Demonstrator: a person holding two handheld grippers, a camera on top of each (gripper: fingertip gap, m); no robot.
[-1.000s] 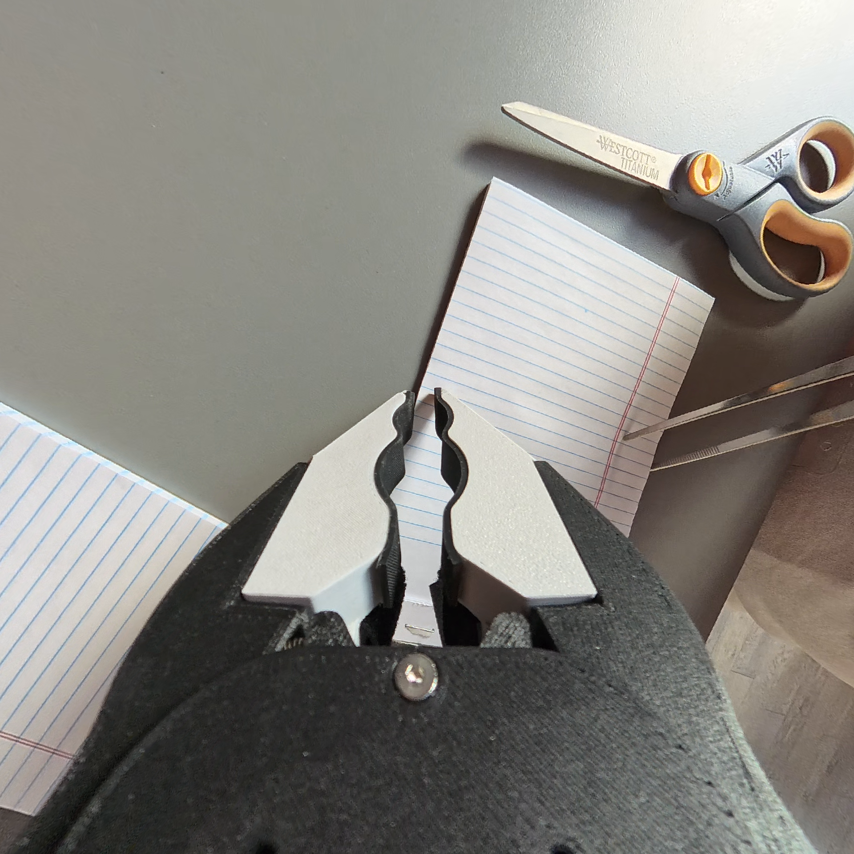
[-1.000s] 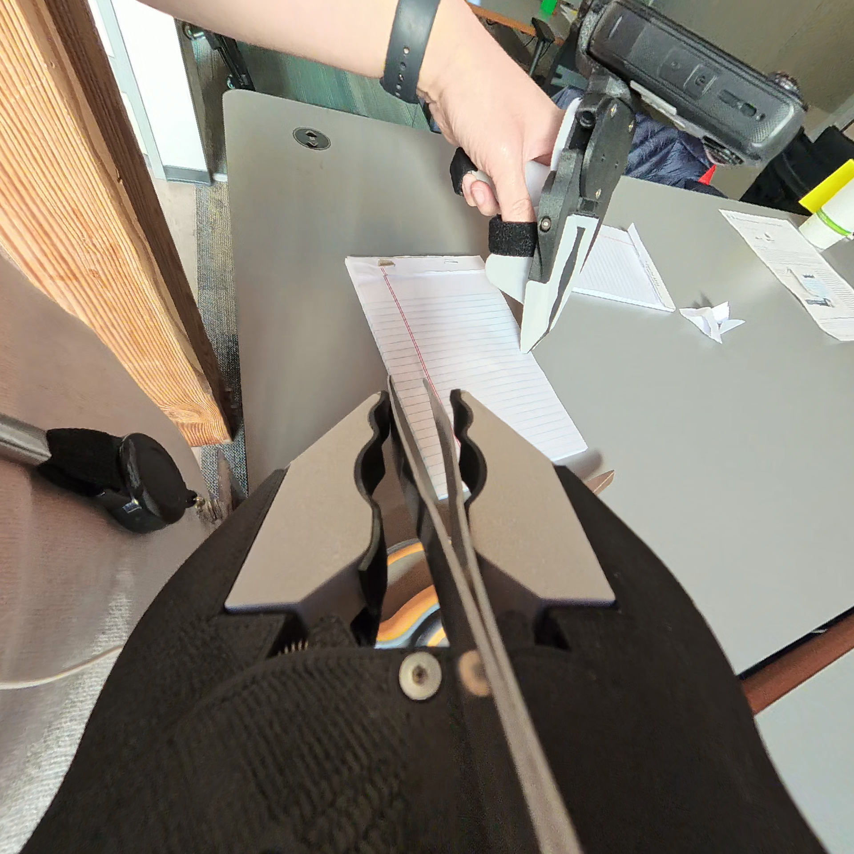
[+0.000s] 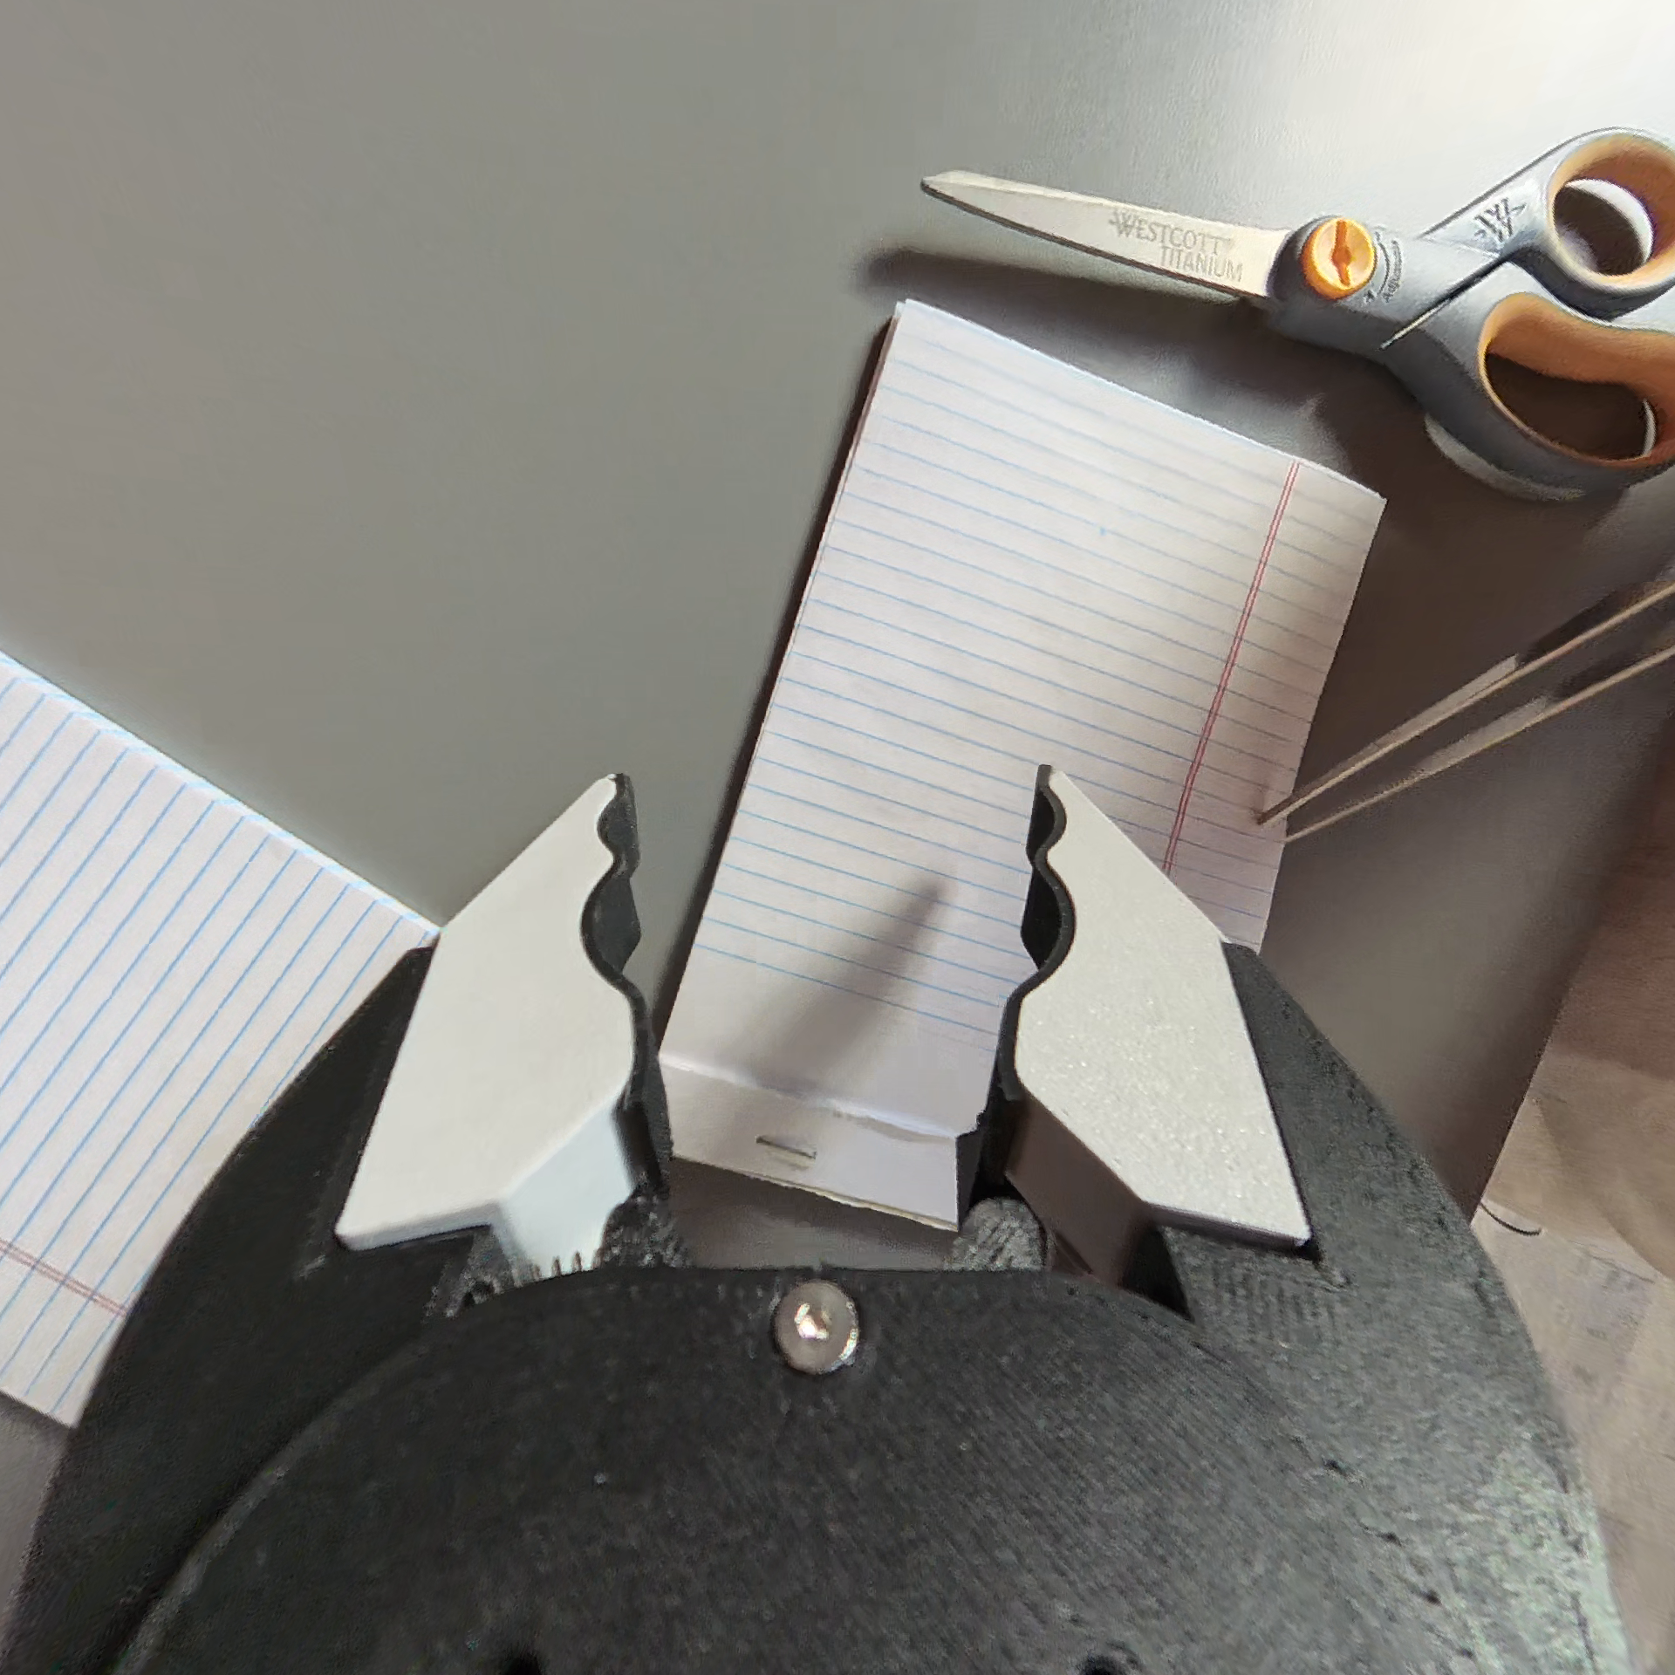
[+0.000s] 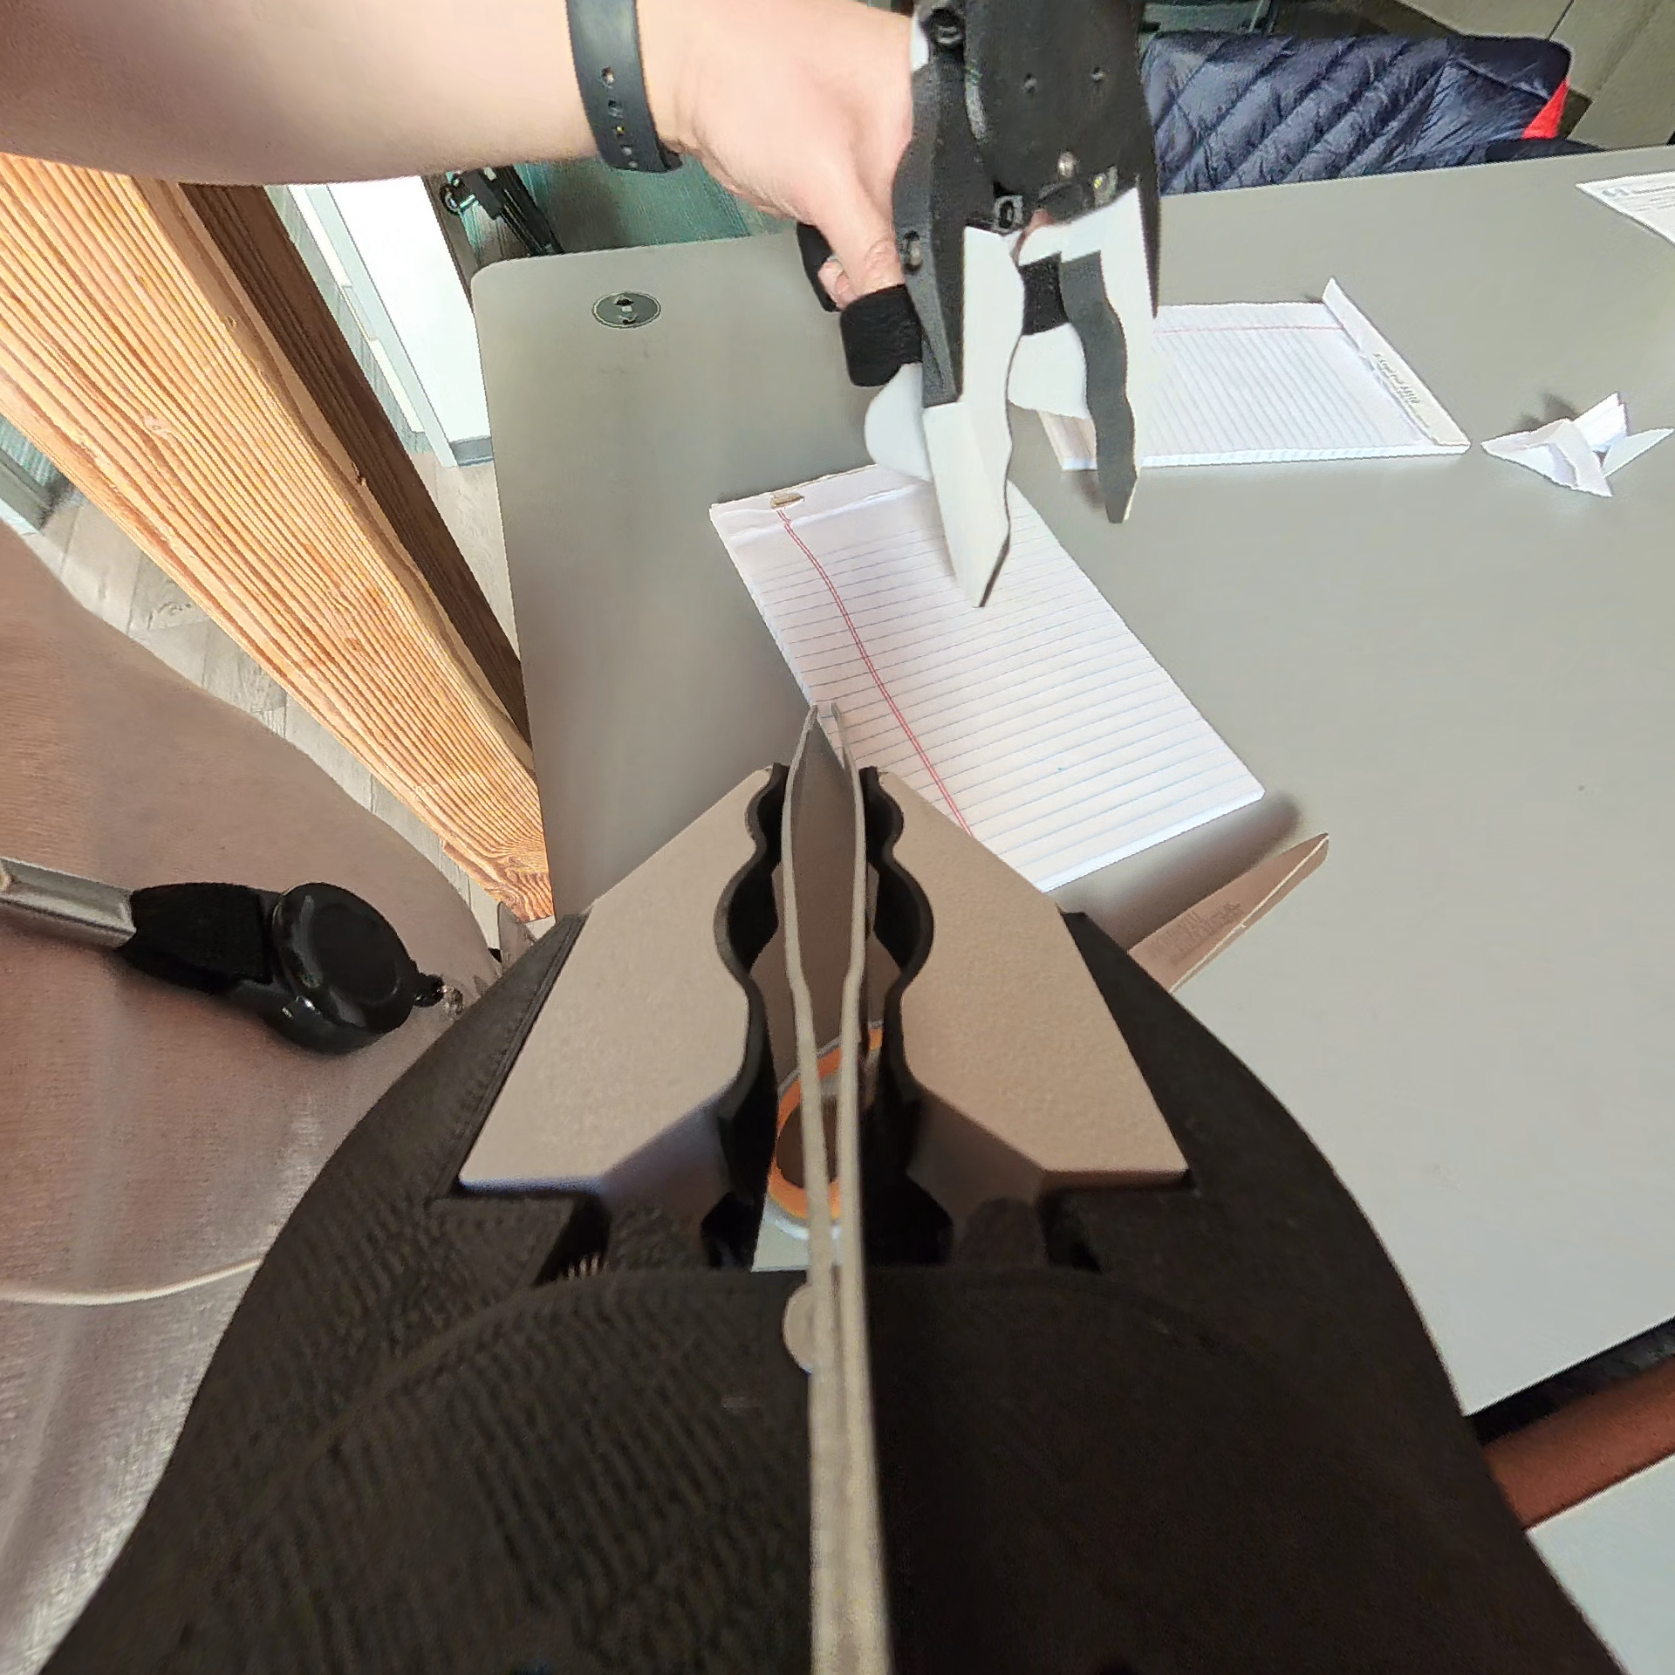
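While tweezers [image 4: 823,915] sit clamped, left hand-held gripper [image 3: 832,798] gapes over notepad [image 3: 1015,689].

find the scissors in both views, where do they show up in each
Left wrist view: the scissors lie at the top right on the grey table, closed, blade tip pointing left, just beyond the lined notepad.
Right wrist view: only a blade shows at mid right, past the right gripper; an orange handle loop peeks between its fingers.
Shared landmark: the lined notepad.

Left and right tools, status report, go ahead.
Left tool open above notepad. Right tool shut on tweezers, tips at pad edge. Scissors alongside.
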